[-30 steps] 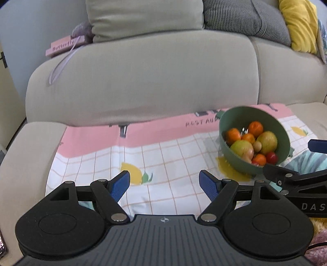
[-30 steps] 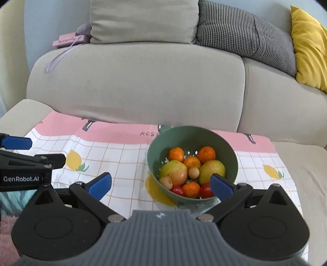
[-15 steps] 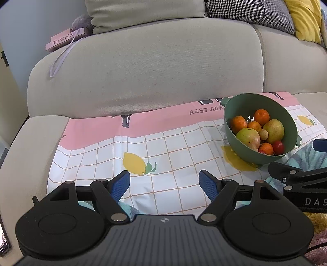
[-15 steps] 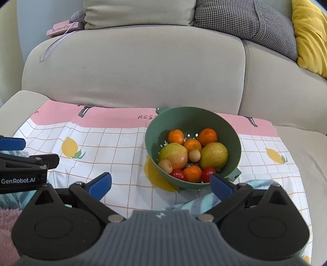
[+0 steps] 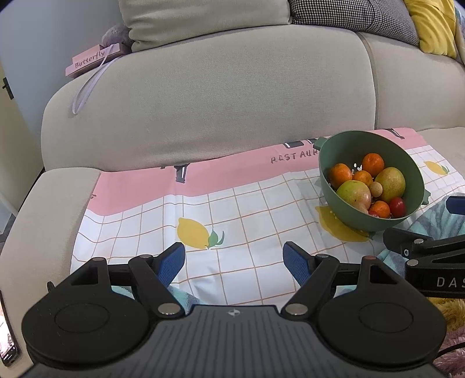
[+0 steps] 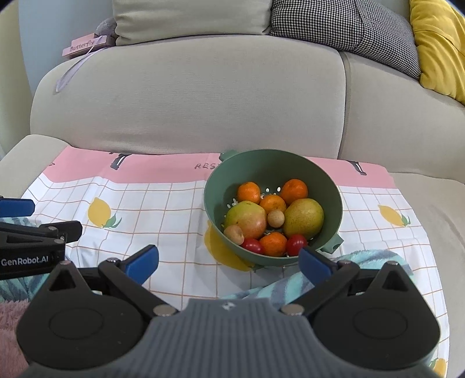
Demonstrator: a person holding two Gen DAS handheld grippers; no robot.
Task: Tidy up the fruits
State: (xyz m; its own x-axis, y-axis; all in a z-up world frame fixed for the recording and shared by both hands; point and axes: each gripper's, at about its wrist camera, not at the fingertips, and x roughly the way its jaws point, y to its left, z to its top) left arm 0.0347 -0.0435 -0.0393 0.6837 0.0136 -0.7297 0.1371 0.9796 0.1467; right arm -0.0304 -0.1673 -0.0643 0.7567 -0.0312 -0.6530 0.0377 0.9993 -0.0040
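I am in a home, in a living room. A wide beige sofa (image 6: 189, 96) fills the far side ahead of me, with a plain cushion (image 6: 189, 17), a houndstooth cushion (image 6: 348, 29) and a yellow cushion (image 6: 438, 46) along its top. On its far left shoulder lies a pink book (image 5: 93, 59) lettered "Butterfly". A lemon-printed cloth (image 5: 232, 209) covers the seat, and a green colander (image 6: 273, 171) of fruit stands on it.
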